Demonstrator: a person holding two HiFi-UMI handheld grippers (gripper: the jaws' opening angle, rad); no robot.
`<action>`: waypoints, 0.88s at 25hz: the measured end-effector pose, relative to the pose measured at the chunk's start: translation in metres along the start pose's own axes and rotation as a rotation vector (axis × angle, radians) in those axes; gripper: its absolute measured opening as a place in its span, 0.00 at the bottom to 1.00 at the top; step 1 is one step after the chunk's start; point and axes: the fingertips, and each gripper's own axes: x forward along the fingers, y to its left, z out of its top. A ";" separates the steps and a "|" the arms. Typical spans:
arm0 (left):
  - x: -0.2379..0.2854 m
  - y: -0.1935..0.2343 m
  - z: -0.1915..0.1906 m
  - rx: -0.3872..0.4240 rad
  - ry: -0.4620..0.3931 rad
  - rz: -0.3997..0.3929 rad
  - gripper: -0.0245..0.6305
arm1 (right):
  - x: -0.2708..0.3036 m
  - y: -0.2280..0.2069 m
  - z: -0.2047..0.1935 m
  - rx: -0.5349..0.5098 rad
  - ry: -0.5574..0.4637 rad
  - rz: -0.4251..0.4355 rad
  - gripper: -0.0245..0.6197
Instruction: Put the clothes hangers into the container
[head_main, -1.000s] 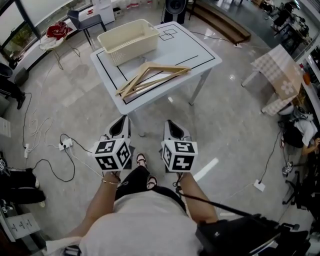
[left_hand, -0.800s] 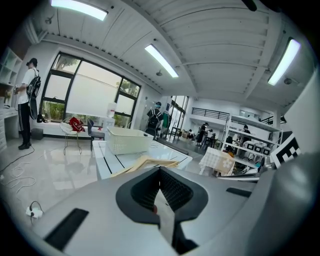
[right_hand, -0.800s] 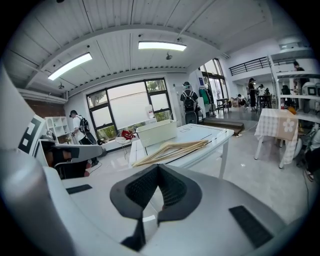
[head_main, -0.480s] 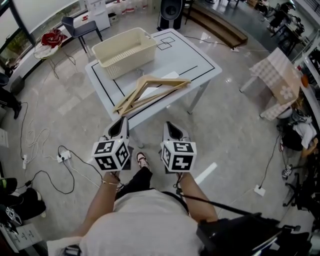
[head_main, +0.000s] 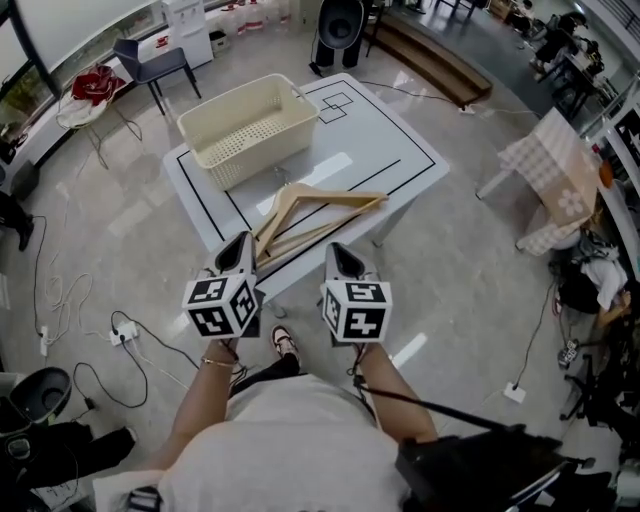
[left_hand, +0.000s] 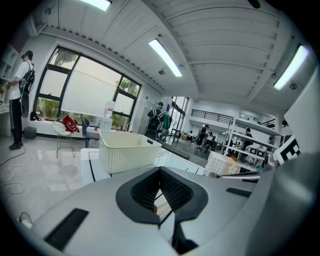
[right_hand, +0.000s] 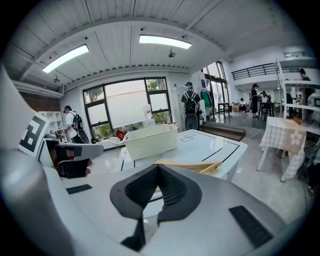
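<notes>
Both the left gripper (head_main: 241, 247) and right gripper (head_main: 341, 256) have their jaws closed on nothing, hanging just short of the table's (head_main: 392, 140) near edge. The wooden hangers (head_main: 318, 213) lie in an overlapping pile right along that edge, and the cream container (head_main: 243, 131) sits at the far left corner. Biggest risk, probably: the hangers look stacked together, so grabbing one could drag the rest off the near edge. A thin bar could also slip out of a shallow pinch.
</notes>
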 end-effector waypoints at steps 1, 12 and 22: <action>0.007 0.004 0.004 -0.004 0.000 -0.003 0.05 | 0.007 -0.001 0.004 -0.005 0.004 -0.004 0.06; 0.079 0.059 0.027 -0.064 0.025 -0.011 0.05 | 0.090 0.012 0.049 -0.032 0.042 0.001 0.06; 0.131 0.070 0.025 -0.092 0.080 -0.077 0.05 | 0.135 0.003 0.062 0.011 0.083 -0.007 0.06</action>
